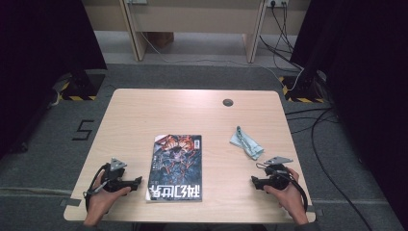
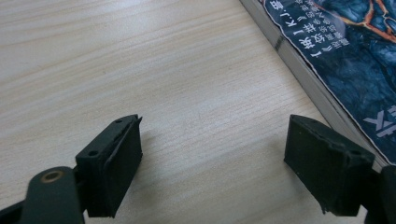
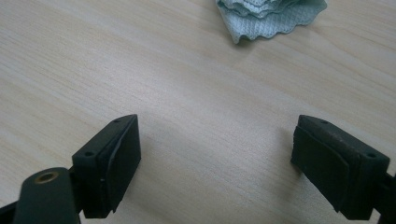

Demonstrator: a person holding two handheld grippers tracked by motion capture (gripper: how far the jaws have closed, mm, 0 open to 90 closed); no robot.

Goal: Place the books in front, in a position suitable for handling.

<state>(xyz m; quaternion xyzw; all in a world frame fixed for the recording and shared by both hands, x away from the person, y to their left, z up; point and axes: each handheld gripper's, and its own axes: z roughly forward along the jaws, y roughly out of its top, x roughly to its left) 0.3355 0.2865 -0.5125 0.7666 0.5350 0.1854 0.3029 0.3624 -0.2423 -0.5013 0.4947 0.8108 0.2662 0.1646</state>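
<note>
A book (image 1: 176,166) with a dark illustrated cover lies flat near the table's front middle. Its spine edge and cover (image 2: 336,60) run along the right of the left gripper view. My left gripper (image 1: 138,181) rests low at the front left, just left of the book, open with bare wood between its jaws (image 2: 212,163). A crumpled pale green cloth (image 1: 246,142) lies right of the book, and its edge (image 3: 268,16) shows at the top of the right gripper view. My right gripper (image 1: 253,181) sits at the front right, below the cloth, open over bare wood (image 3: 217,165).
The light wooden table (image 1: 159,110) has a round grey cable port (image 1: 227,102) near its far edge. Cables trail on the floor to the right, and dark stands (image 1: 79,86) flank the table's far corners.
</note>
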